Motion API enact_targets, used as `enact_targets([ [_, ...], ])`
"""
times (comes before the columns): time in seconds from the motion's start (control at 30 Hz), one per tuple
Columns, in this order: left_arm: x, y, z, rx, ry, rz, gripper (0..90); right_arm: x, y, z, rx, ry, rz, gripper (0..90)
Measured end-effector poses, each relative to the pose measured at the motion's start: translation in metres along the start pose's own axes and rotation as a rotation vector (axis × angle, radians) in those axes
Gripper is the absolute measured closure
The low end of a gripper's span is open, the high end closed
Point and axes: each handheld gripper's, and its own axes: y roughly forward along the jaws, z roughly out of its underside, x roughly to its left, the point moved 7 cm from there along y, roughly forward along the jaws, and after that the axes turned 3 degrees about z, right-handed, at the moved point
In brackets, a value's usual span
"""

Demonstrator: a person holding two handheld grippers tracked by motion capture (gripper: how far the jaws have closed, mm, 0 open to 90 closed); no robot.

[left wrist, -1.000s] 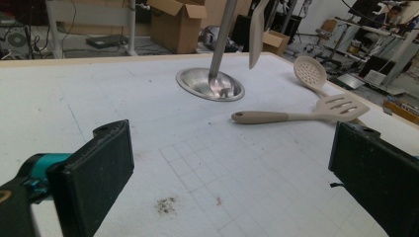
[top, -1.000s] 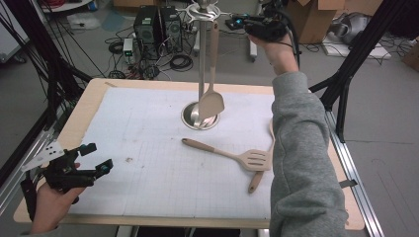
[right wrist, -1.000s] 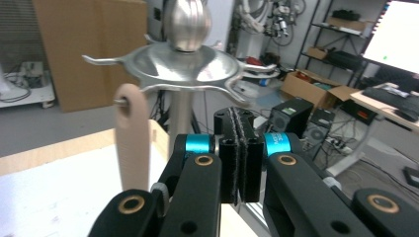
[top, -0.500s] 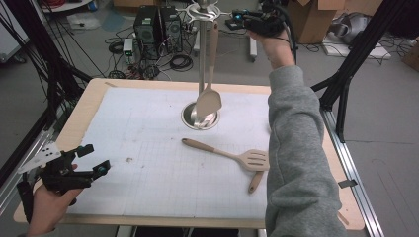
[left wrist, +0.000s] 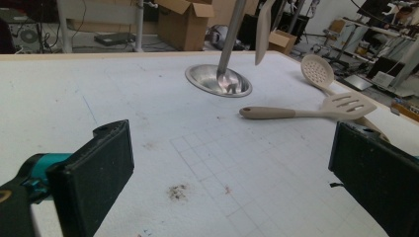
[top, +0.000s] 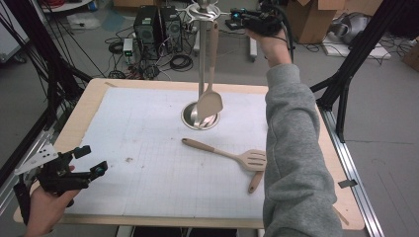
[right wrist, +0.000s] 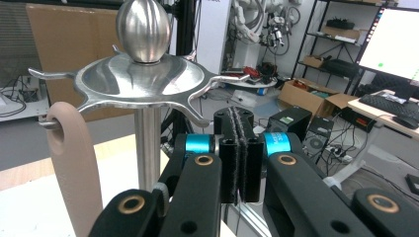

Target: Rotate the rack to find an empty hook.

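A steel utensil stand [top: 201, 59] rises from a round base [top: 200, 117] on the table. One beige spatula [top: 210, 101] hangs from a hook at its top. Up there, my right gripper [top: 232, 14] is held level beside the hook ring [right wrist: 143, 81], its jaws [right wrist: 239, 153] shut with nothing between them, close to the hung handle [right wrist: 71, 163]. A beige slotted turner [top: 227, 154] lies on the mat across a second utensil, a skimmer [left wrist: 318, 71]. My left gripper [top: 94, 159] rests at the near left corner, open and pointing toward them [left wrist: 232, 177].
A white gridded mat [top: 148, 148] covers the wooden table [top: 89, 98]. A grey sleeve [top: 291, 148] reaches across the right side of the table. Black frame poles, cables and computer boxes [top: 153, 24] stand beyond the far edge.
The right gripper has edged slightly upward beside the stand's top. The left gripper and the utensils on the mat lie as before.
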Motion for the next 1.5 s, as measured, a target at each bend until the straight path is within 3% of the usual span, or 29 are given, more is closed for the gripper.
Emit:
enact_targets([
  [0.47, 0.001, -0.003, 0.002, 0.003, -0.002, -0.008, 3.9, 0.001, 0.007, -0.004, 0.010, -0.009, -0.008, 89.7],
  [1.5, -0.001, 0.002, 0.004, 0.016, 0.000, 0.005, 3.9, 0.023, -0.008, -0.004, 0.004, -0.081, -0.063, 89.9],
])
